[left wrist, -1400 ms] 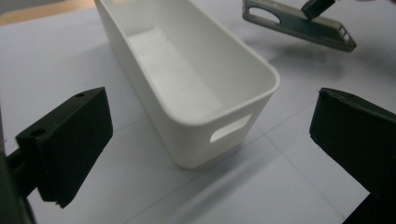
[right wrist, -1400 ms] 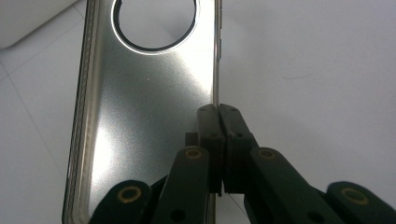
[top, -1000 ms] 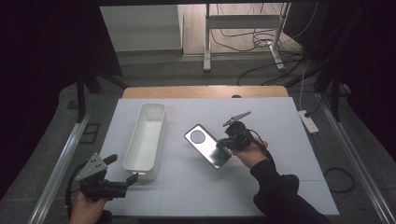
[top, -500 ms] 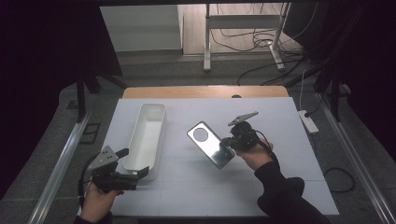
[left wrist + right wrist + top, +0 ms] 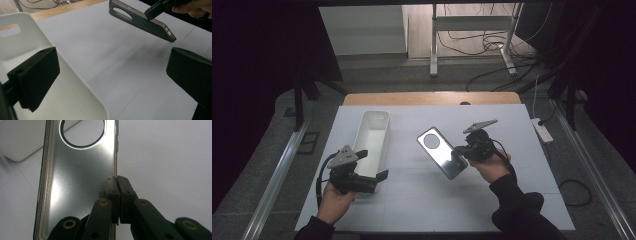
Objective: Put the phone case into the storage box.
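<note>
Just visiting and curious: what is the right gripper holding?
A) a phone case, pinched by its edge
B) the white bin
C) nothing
A: the right gripper has its jaws closed on the side edge of the phone case, holding it above the table.

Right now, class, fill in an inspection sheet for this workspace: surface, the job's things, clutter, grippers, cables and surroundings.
Surface: white sheet over a wooden table, with faint grid lines.
Job's things: long white tray at the left, empty; silvery phone case with a round camera hole, held clear of the sheet and tilted.
Clutter: nothing seen.
Grippers: right gripper shut on the phone case's side edge; left gripper open, one of its fingers inside the tray's near end.
Cables: one trails from each gripper; more on the floor behind the table.
Surroundings: power strip on the floor at right; metal stand legs beyond; dark at both sides.
</note>
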The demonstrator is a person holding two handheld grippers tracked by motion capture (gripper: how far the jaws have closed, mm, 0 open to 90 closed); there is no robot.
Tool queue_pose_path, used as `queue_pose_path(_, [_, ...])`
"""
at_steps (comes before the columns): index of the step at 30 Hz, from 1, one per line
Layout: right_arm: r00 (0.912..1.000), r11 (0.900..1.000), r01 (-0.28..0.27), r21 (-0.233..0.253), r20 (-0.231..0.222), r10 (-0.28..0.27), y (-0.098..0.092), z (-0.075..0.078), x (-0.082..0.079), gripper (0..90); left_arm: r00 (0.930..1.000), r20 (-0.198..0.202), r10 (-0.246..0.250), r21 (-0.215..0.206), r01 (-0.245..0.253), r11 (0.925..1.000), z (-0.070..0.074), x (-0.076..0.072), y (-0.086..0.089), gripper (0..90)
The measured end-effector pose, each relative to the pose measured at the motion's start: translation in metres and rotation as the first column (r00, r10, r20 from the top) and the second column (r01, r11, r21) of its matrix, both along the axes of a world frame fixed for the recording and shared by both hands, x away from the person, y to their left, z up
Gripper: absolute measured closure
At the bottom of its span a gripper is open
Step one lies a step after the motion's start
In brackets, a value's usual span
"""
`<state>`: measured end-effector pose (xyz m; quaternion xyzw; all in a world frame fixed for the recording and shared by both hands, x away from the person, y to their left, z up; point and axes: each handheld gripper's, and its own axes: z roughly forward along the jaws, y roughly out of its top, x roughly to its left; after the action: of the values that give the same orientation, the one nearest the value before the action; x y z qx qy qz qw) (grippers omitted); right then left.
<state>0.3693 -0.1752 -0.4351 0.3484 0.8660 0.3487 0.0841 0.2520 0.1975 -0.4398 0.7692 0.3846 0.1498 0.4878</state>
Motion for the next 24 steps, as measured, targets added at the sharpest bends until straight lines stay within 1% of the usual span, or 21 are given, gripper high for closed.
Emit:
queue_pose_path(8, [0.9999,1.0,0.012,0.024,0.01,-0.013,-0.004,0.004,-0.001,89.1,0.9994,-0.029,-0.019,-0.006,0.019,0.9998,0.0,0.015,-0.014,0.0])
queue_pose_path(9, [0.9998,1.0,0.012,0.027,0.012,-0.013,-0.004,0.004,-0.001,89.1,0.999,-0.034,-0.03,-0.011,0.03,0.9995,0.001,0.017,-0.017,0.0])
queue_pose_path(13, [0.9994,0.999,0.022,0.038,0.024,-0.023,-0.006,0.009,-0.001,89.1,0.9983,-0.034,-0.047,-0.004,0.047,0.9989,0.002,0.025,-0.028,0.0])
queue_pose_path(18, [0.999,0.998,0.028,0.052,0.032,-0.03,-0.008,0.012,-0.001,89.1,0.9976,-0.039,-0.057,0.007,0.057,0.9984,0.003,0.033,-0.038,0.0])
queue_pose_path(24, [0.9989,0.998,0.029,0.059,0.036,-0.031,-0.008,0.014,-0.001,89.1,0.9969,-0.045,-0.064,0.004,0.065,0.9979,0.005,0.043,-0.049,0.0])
